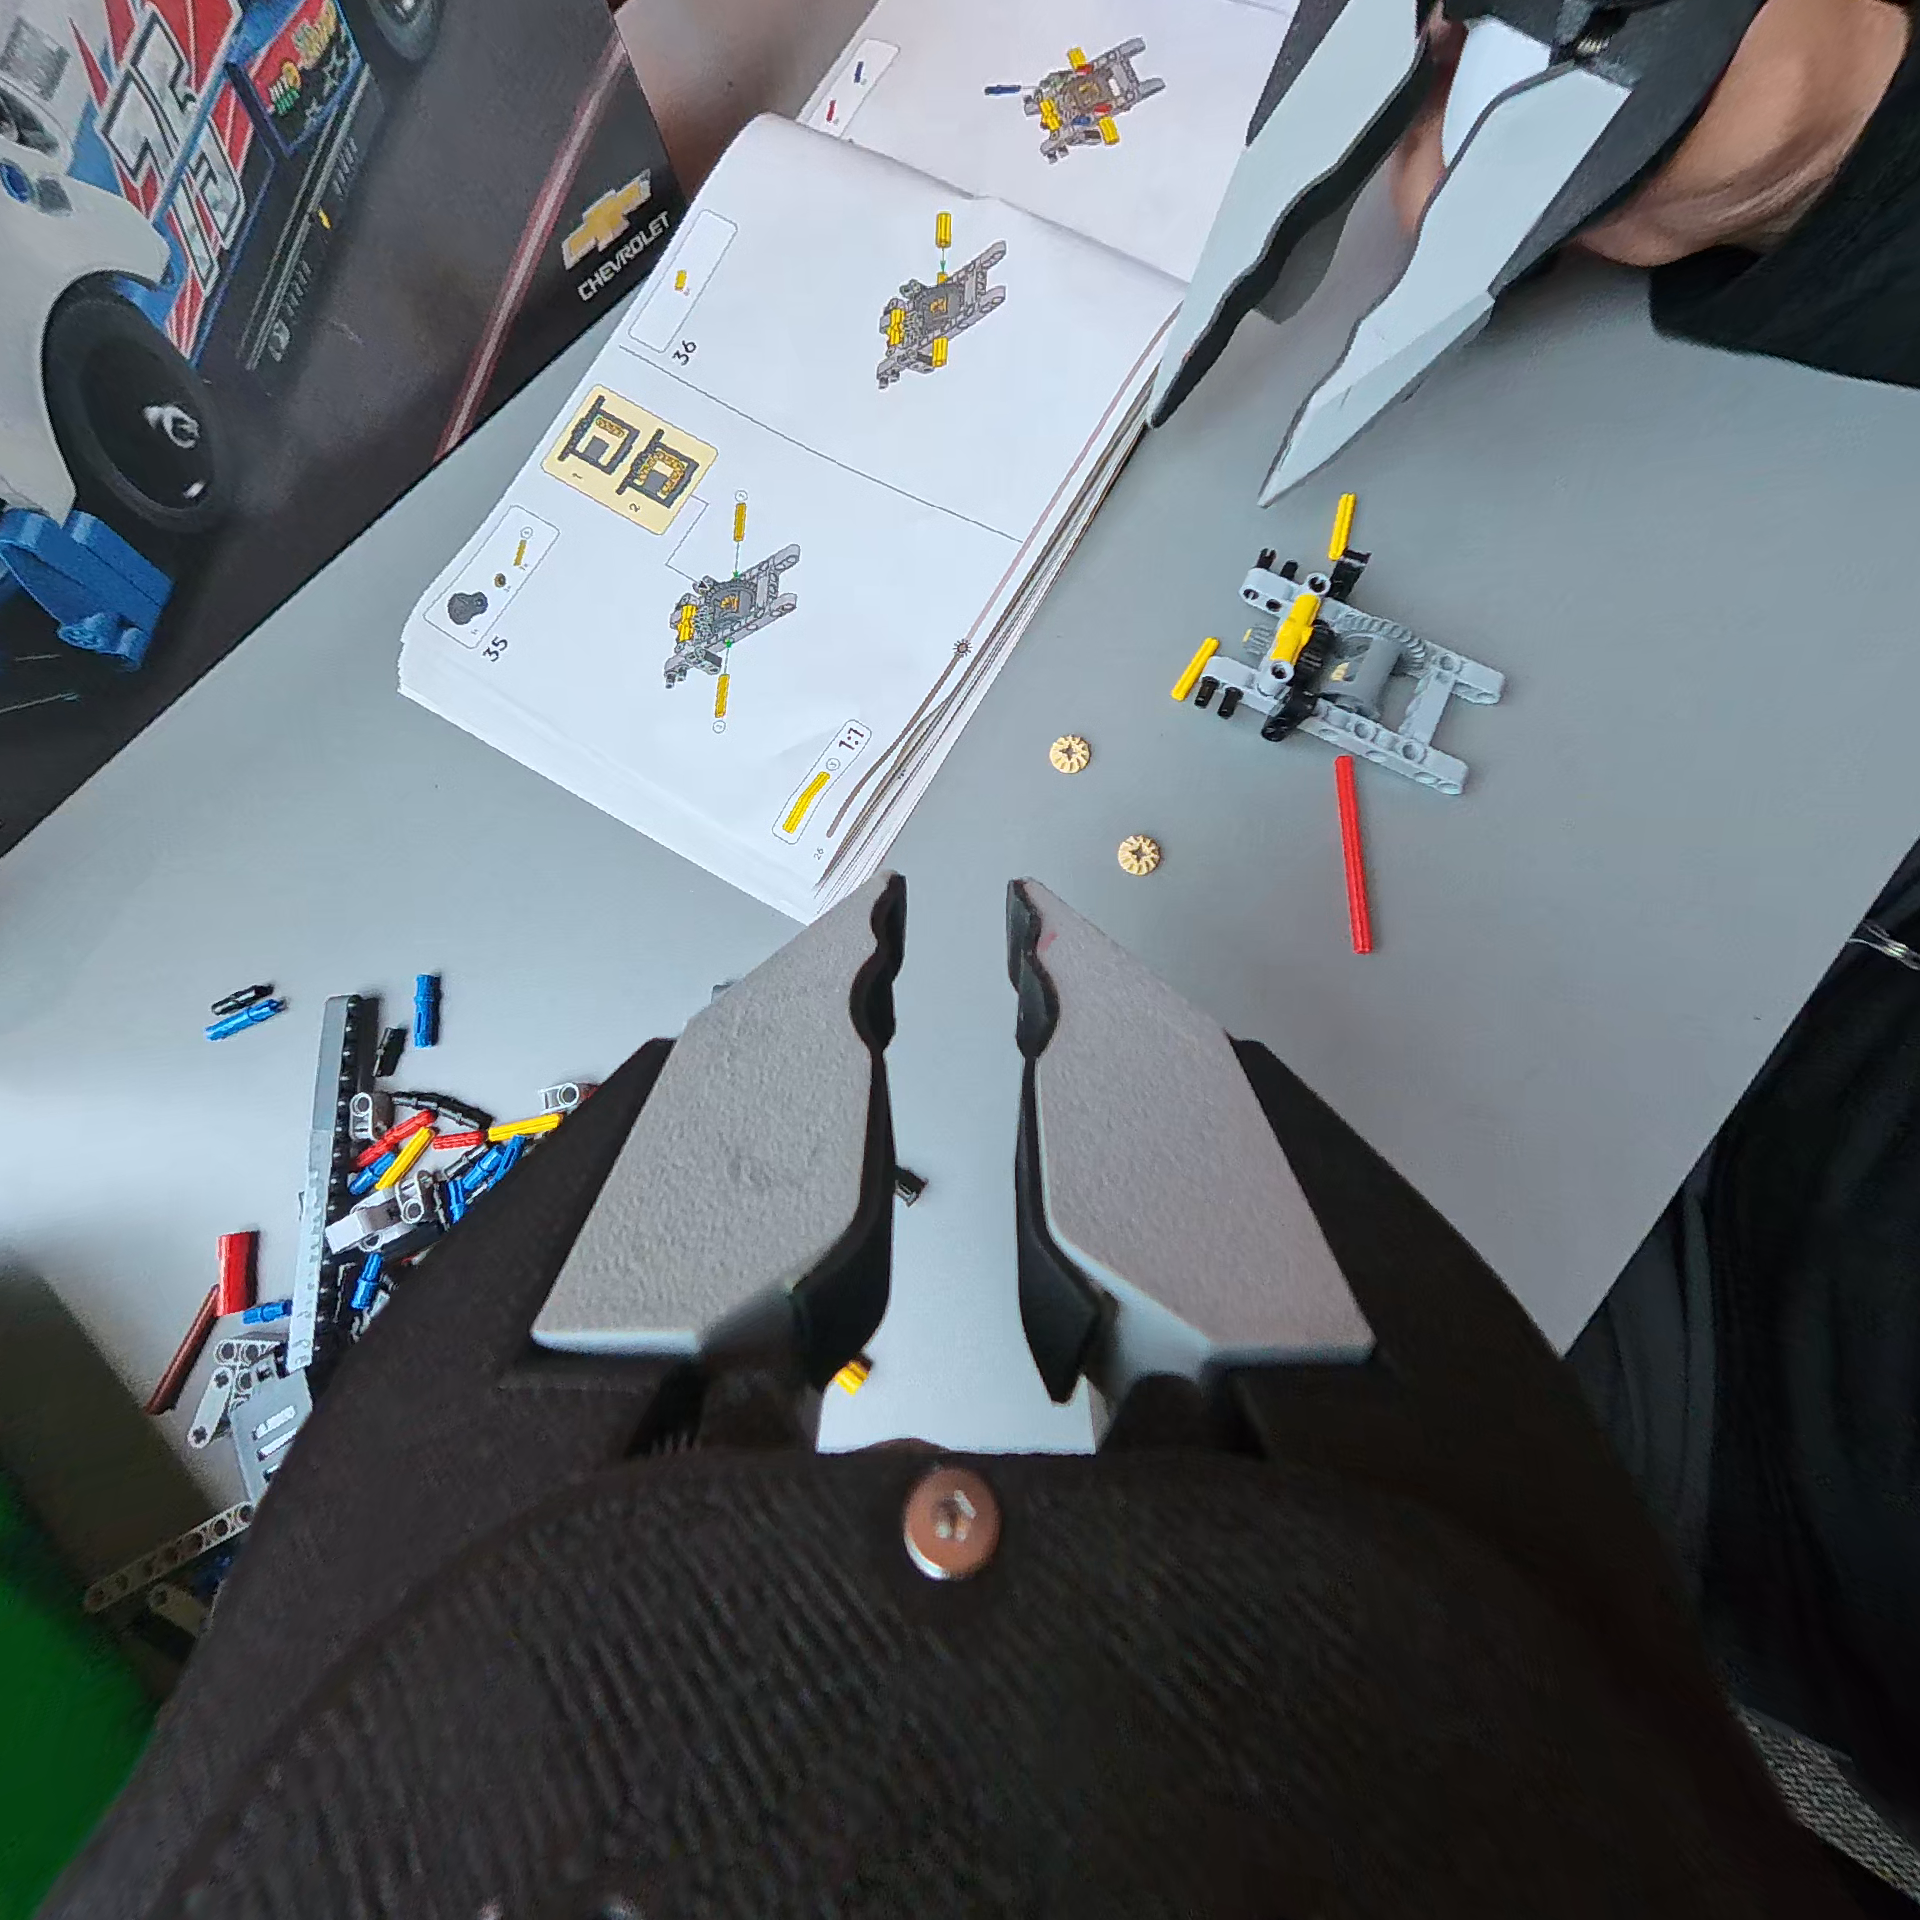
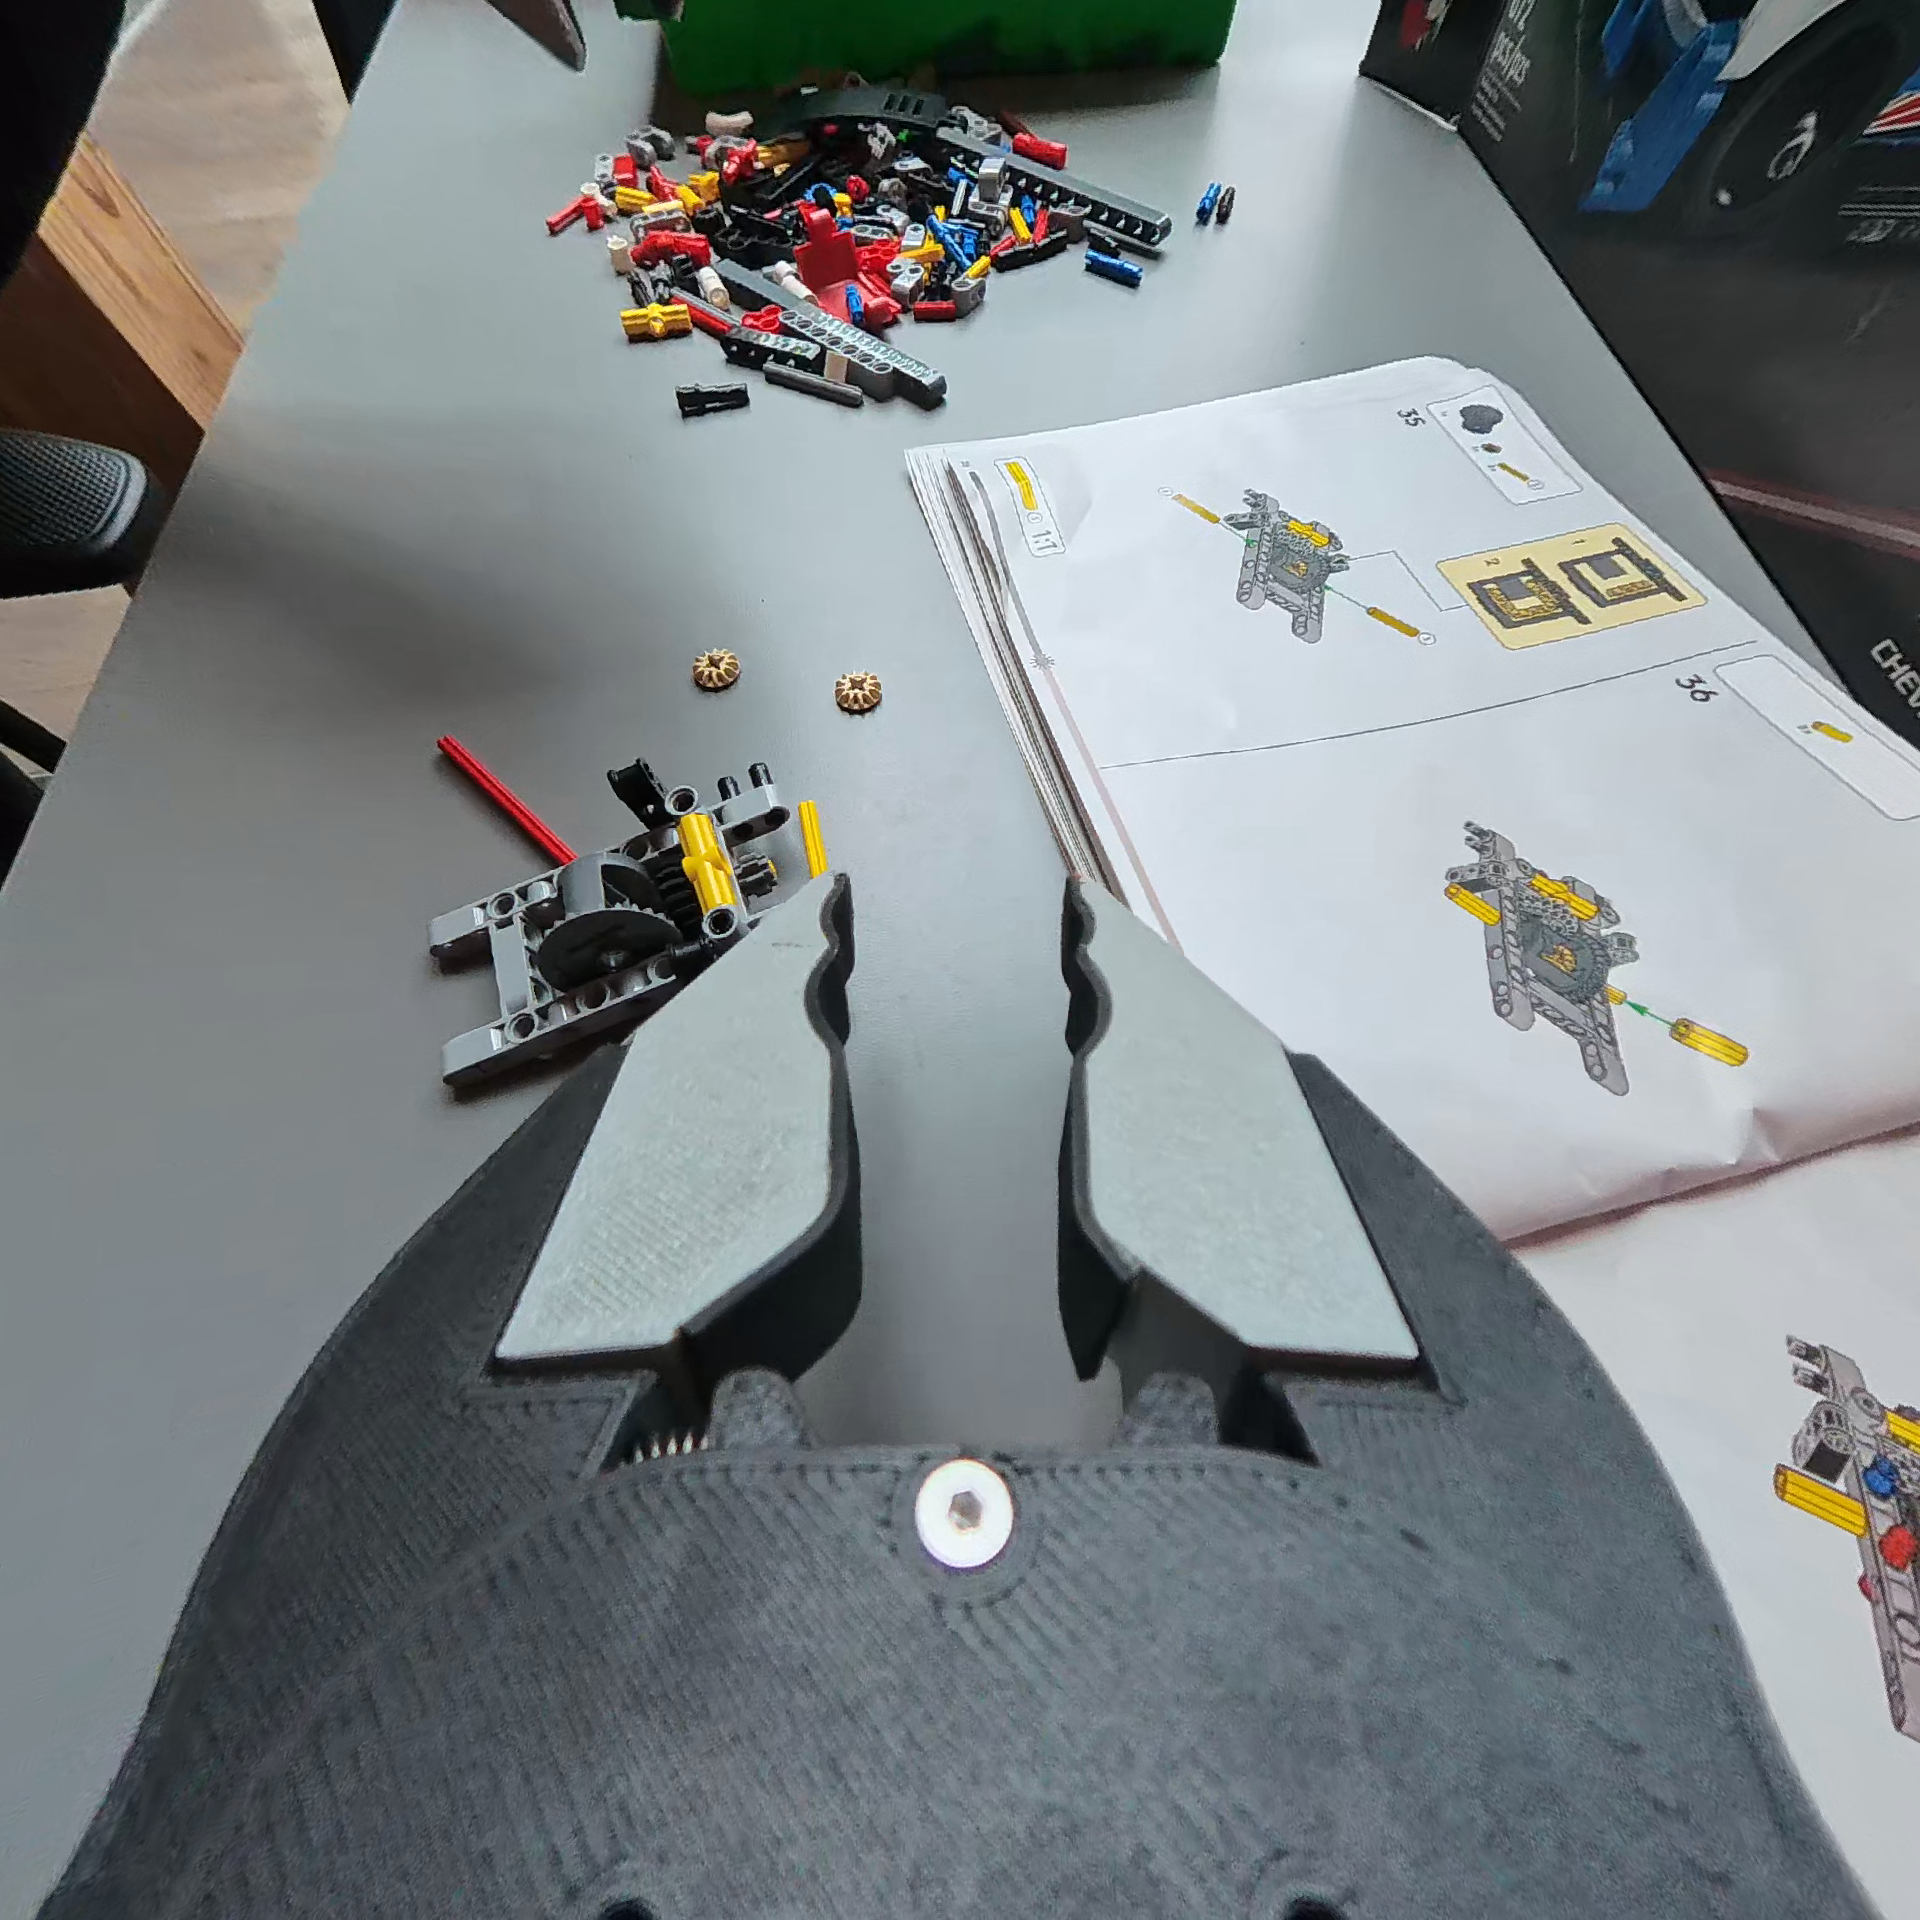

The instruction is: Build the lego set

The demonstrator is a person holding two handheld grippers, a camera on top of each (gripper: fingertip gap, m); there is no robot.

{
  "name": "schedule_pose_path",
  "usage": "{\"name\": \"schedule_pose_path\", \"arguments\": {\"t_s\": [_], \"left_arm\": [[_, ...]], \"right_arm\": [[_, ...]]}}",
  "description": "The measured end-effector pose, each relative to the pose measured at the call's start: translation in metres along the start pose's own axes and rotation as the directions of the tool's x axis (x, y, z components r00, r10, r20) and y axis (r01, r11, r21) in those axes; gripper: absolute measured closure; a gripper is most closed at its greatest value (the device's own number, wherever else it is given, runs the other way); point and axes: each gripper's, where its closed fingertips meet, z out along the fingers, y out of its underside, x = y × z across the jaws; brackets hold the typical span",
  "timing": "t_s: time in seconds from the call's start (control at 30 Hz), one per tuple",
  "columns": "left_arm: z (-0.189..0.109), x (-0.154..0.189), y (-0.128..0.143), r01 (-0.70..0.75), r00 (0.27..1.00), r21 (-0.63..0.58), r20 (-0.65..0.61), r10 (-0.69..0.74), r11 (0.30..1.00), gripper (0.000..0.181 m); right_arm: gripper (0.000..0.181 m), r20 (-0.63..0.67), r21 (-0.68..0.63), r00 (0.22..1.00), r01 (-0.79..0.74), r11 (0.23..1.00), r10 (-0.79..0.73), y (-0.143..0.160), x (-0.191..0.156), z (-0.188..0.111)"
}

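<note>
Over on the left of the left wrist view, the set's box (image 1: pixel 312 208) is lying on the grey worktop (image 1: pixel 1558 1039), showing a printed race car and a carmaker's logo with lettering. Below it, a pile of loose pieces (image 1: pixel 395 1174) is sitting in red, blue, yellow, black and grey. Moving right, the instruction booklet (image 1: pixel 831 468) is lying open at two numbered steps with drawings of a grey frame and yellow rods. The left gripper (image 1: pixel 956 894) is hovering just off the booklet's near corner, its fingers parted with a clear gap and holding nothing. Right of it, two tan gears (image 1: pixel 1070 752) are resting apart on the worktop, then a red rod (image 1: pixel 1353 852), and the half-built grey frame (image 1: pixel 1351 665) with yellow and black parts, a loose yellow rod (image 1: pixel 1195 667) just beside it. At the top right, the right gripper (image 1: pixel 1216 457) is pointing down near the frame, held in a person's hand (image 1: pixel 1704 177). In the right wrist view its fingers (image 2: pixel 727 1091) are spread wide and empty, the frame (image 2: pixel 613 925) just left of them.
</note>
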Motion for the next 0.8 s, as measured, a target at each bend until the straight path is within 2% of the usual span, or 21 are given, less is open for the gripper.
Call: {"name": "schedule_pose_path", "arguments": {"t_s": [0.8], "left_arm": [[-0.0002,0.0015,-0.0004,-0.005,1.000,-0.002,-0.003,0.005,1.000,0.164]], "right_arm": [[0.153,0.014,0.015,1.000,0.008,1.000,-0.009,-0.0015,-0.0012,-0.0017]]}}
